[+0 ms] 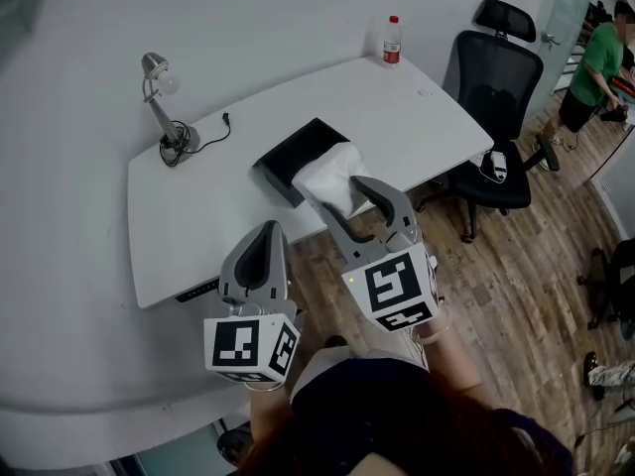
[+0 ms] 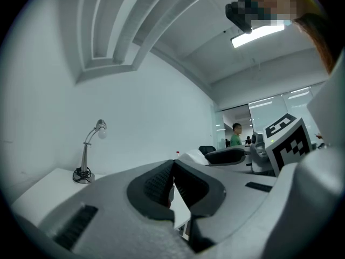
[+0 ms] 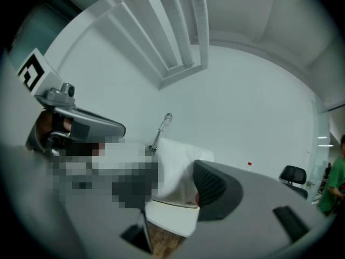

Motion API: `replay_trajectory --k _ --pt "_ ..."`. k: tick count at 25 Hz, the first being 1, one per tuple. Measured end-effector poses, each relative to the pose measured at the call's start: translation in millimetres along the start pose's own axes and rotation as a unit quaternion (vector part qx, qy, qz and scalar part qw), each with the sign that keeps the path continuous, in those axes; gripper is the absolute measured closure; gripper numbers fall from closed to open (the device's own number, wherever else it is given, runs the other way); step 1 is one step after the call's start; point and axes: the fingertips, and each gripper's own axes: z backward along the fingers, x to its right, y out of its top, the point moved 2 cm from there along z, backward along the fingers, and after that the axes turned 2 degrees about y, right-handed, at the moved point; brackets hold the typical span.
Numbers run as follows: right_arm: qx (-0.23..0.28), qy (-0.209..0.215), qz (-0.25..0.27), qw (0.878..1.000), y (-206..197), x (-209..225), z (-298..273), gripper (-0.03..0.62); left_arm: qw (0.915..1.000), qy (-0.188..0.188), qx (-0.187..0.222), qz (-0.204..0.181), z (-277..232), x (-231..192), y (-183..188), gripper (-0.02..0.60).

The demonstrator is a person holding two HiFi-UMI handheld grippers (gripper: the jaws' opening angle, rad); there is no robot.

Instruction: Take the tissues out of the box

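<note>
A black tissue box point(image 1: 290, 153) lies in the middle of the white table point(image 1: 407, 102). A thick white wad of tissues point(image 1: 333, 173) stands at the box's near-right end, between the jaws of my right gripper point(image 1: 340, 195). In the right gripper view the tissues point(image 3: 175, 163) fill the gap, and the dark pad of the right finger point(image 3: 211, 186) presses on their side. A mosaic patch hides the other finger there. My left gripper point(image 1: 269, 230) hangs in front of the table's near edge. Its jaws meet at the tips point(image 2: 172, 164) with nothing between them.
A desk lamp point(image 1: 160, 101) with its cable stands at the table's left end, and a red-capped bottle point(image 1: 393, 40) at the far edge. A black office chair point(image 1: 494, 82) stands to the right. Beyond it is a person in a green shirt point(image 1: 598, 62). Wooden floor lies under me.
</note>
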Motion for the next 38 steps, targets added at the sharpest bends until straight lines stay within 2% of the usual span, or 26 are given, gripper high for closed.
replay_trajectory --k 19,38 --pt "0.014 0.024 0.001 1.0 -5 -14 67 0.379 0.9998 0.016 -0.013 0.001 42 50 -5 0.557" --pt "0.03 0.023 -0.014 0.999 -6 -19 121 0.379 0.9997 0.014 -0.018 -0.011 72 88 -1 0.557"
